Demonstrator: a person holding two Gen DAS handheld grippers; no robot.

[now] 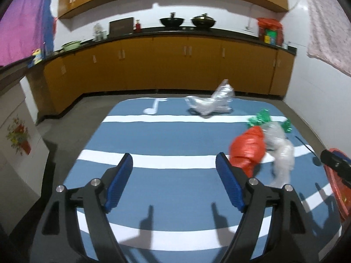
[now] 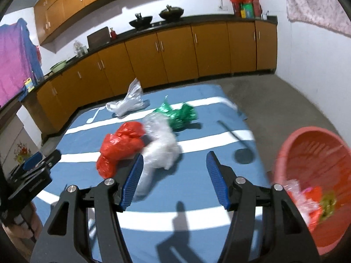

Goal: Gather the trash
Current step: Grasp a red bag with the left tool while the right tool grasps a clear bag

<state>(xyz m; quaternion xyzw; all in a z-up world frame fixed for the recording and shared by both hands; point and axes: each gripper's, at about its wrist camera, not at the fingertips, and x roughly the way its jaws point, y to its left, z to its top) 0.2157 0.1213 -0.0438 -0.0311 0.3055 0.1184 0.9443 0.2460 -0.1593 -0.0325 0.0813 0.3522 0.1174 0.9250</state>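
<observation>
Blue mat with white stripes [image 2: 197, 197] on floor, round pink plastic basin [image 2: 311, 153] at its right edge, few scraps already inside. Left on mat: crumpled red plastic bag [image 2: 120, 146], white-clear bag [image 2: 162, 146] touching it, green foil wrapper [image 2: 177, 114], clear bag [image 2: 127, 103] far end. My left gripper [image 1: 174, 184] and right gripper [image 2: 174, 179] both spread wide, holding nothing. Guessing under halfway.

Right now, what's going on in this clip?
A person with two handheld grippers is collecting trash off a blue striped mat. Both the left gripper and right gripper are open and empty. Red, whitish, green and clear bags lie loose; a pink basin already holds some trash.
</observation>
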